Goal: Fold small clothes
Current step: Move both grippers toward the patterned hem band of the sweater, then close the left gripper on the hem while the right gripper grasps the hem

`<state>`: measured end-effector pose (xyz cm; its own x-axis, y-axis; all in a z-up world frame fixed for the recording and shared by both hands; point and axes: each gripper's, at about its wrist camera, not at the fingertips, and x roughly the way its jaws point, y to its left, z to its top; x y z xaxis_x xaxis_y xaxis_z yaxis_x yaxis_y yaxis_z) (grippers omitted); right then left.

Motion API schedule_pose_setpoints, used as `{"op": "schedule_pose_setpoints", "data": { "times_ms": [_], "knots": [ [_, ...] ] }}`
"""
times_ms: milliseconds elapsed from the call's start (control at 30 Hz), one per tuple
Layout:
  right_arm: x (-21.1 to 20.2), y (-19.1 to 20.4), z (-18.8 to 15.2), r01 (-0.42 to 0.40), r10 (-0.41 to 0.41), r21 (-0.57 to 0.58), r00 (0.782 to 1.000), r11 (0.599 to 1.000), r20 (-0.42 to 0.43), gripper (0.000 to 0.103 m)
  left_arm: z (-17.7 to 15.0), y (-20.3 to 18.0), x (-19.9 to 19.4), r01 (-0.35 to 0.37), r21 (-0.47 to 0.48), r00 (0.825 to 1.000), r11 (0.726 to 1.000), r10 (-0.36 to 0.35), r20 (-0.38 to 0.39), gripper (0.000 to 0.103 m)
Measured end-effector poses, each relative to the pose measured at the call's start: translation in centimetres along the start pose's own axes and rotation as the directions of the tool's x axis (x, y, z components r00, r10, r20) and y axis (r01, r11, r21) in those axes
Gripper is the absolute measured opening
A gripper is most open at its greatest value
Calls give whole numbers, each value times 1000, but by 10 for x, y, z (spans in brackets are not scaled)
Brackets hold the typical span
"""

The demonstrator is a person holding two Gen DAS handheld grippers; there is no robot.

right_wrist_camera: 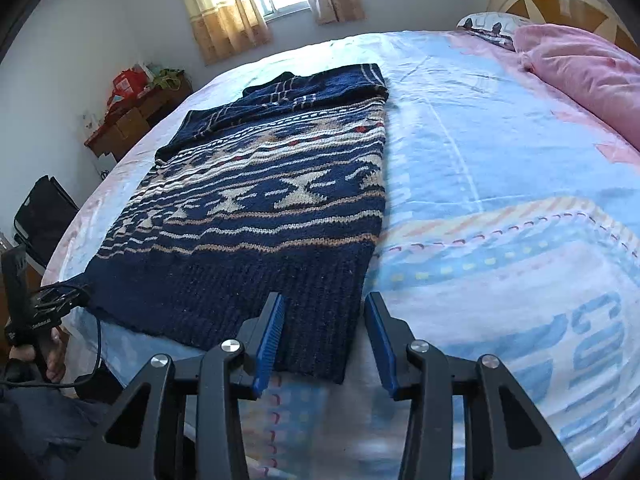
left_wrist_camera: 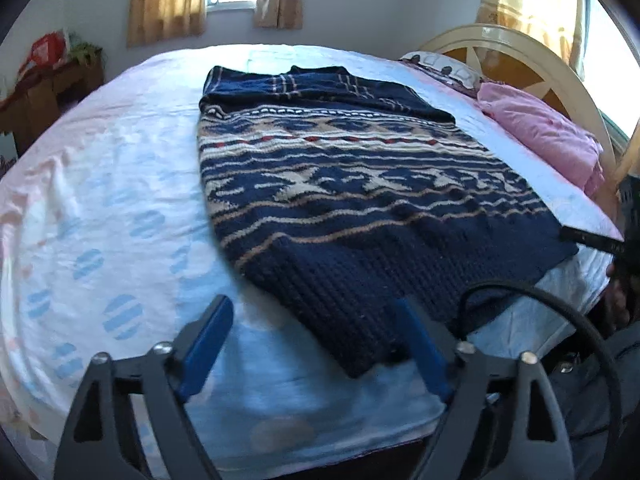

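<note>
1. The left hand-held gripper [left_wrist_camera: 316, 340] tilts down at the bed [left_wrist_camera: 120, 200], jaws spread wide around the sweater's [left_wrist_camera: 340, 200] near corner.
2. The right hand-held gripper [right_wrist_camera: 324, 344], half spread, straddles the opposite hem corner without pinching.
3. A pink blanket [right_wrist_camera: 584, 76] lies near the headboard [left_wrist_camera: 520, 60].

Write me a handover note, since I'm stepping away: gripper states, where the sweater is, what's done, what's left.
Left gripper: open wide at the sweater's near left hem corner, no grip.
Right gripper: open, near right hem corner between the pads, not pinched.
Sweater: flat on the bed, sleeves already folded across the top.
Left: grip both corners, fold hem toward collar.
</note>
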<state>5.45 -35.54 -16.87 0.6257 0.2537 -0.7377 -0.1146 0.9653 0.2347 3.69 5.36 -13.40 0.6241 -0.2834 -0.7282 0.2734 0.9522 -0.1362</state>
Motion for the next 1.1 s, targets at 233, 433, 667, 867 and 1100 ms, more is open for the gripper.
{"op": "schedule_pose_setpoints", "data": {
  "times_ms": [233, 433, 667, 867, 1100],
  "knots": [
    [5, 7, -5, 14, -14, -19, 999, 1000, 30, 28, -2, 1, 5, 101, 51, 994, 994, -103, 41, 53],
    [2, -22, 0, -187, 182, 161, 982, 969, 44, 7, 1, -7, -11, 163, 103, 980, 981, -172, 95, 13],
    [-31, -27, 17, -303, 267, 208, 946, 930, 184, 7, 24, 18, -35, 264, -12, 948, 965, -257, 187, 13],
    [-34, -23, 47, -328, 278, 229, 934, 917, 225, 7, 53, 26, -28, 323, -65, 929, 944, -304, 211, 13],
    [-32, -23, 97, -361, 298, 246, 919, 900, 259, 7, 100, 44, -22, 369, -99, 904, 924, -333, 267, 13]
  ]
}}
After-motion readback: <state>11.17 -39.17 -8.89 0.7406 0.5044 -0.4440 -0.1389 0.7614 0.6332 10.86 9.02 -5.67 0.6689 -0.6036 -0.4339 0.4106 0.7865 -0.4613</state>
